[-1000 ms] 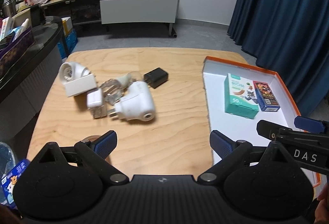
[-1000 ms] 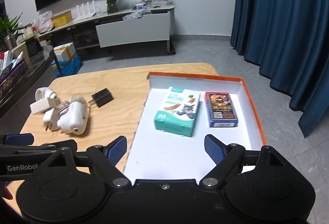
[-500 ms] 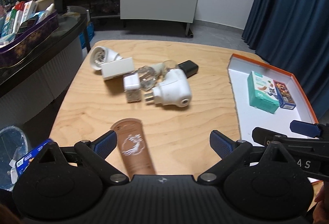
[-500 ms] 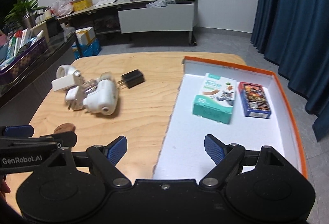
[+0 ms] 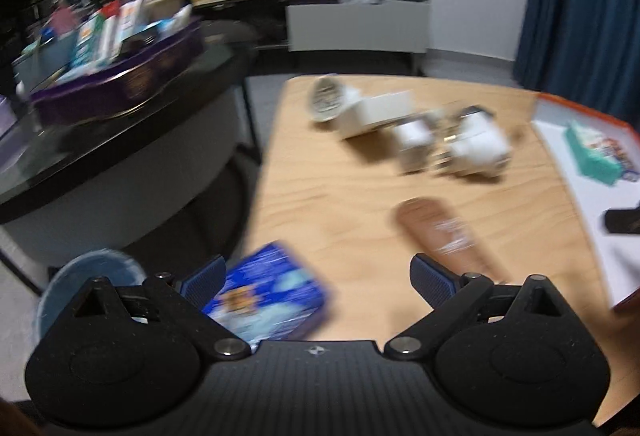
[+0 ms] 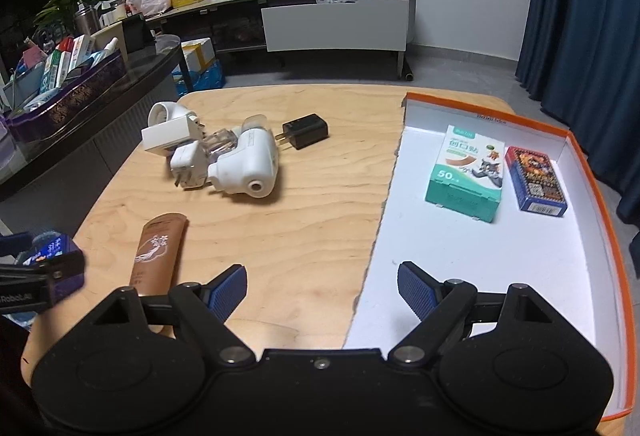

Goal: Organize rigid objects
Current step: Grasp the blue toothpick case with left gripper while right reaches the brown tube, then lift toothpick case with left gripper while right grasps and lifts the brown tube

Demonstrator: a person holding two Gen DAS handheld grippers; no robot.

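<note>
Lying flat on table, brown tube long axis running near-to-far; both grippers wide, holding nothing.

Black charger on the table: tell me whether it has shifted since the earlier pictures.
No. In the right wrist view the black charger still lies just right of the white adapter pile, left of the orange-rimmed tray; only the camera moved.

My jaws stand wide apart over the counter, blurred. A blue box lies at the near left edge, a brown tube right, white plugs beyond.
</note>
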